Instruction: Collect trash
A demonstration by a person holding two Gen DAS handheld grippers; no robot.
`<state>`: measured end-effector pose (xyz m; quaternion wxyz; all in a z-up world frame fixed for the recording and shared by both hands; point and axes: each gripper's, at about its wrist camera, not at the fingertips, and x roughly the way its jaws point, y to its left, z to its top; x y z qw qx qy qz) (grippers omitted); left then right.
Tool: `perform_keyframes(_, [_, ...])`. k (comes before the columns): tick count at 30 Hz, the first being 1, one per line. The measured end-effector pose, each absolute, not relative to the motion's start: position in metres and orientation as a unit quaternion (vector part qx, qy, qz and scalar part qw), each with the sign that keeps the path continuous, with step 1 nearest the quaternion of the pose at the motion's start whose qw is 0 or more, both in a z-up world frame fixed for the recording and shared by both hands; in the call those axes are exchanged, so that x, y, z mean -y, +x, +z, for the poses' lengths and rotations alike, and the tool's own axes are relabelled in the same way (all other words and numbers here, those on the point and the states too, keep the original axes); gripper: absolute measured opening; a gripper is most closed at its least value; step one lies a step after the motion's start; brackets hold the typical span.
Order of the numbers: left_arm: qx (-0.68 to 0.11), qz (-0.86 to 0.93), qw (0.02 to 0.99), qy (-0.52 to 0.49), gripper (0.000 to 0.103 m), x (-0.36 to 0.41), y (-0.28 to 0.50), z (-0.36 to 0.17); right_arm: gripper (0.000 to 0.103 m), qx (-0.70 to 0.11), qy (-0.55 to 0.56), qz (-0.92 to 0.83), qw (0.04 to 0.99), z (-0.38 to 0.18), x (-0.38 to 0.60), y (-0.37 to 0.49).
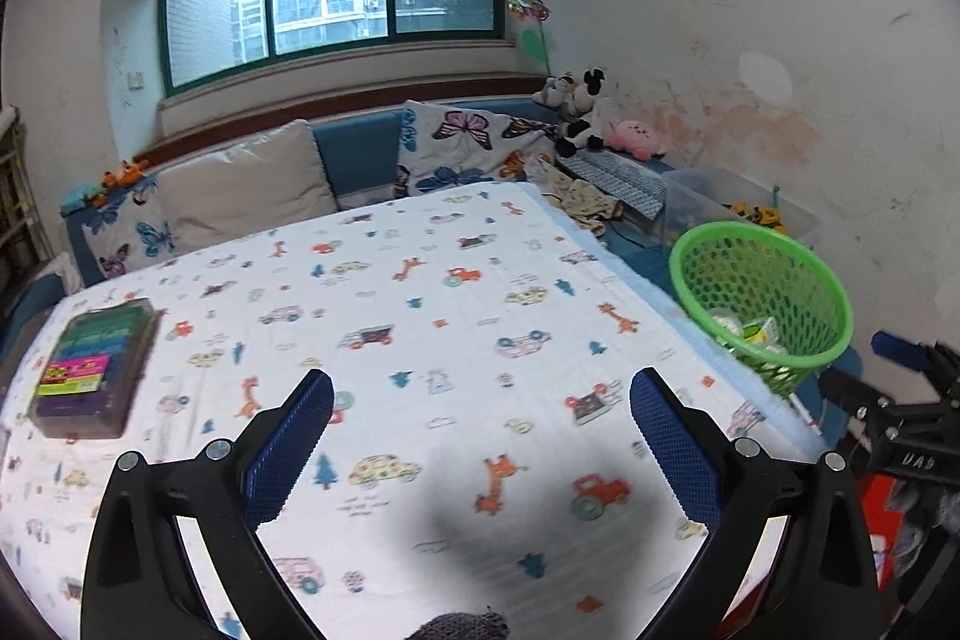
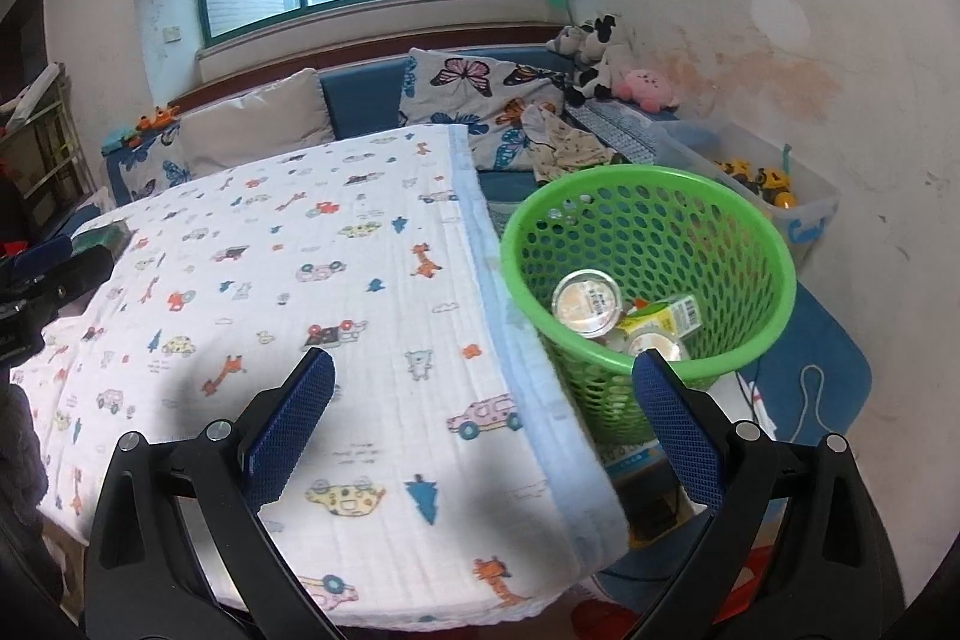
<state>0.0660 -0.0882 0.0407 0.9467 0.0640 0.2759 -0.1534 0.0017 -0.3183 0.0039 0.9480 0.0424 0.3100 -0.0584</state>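
Evidently you held each hand-held gripper, left [image 1: 480, 424] and right [image 2: 483, 400], wide open and empty; the basket [image 2: 744, 220] beside the bench [image 2: 336, 280], ahead-right, already held trash.

The cloth [image 1: 420, 316] on the counter is white with little orange giraffes, red trucks, blue trees and spotty yellow cars, and it has a pale blue edge. At 3 o'clock from the cloth is a bright green basket [image 2: 648, 244] full of holes, with a yellow-green carton [image 2: 663, 319] and round creamy white lids [image 2: 585, 304] inside. Each claw [image 1: 480, 388] [image 2: 483, 370] has dark blue bumpy pads on black arms, and at 9 o'clock on the cloth lies a box [image 1: 90, 370] striped green, blue, pink and purple.
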Motion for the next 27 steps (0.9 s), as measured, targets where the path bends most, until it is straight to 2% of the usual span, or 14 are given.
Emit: perform_keyframes(27, [-0.274,-0.111,0.953,0.063,0.096,0.060,0.038,0.030,0.099,-0.305,0.029,-0.039,0.951,0.005,0.295,-0.008])
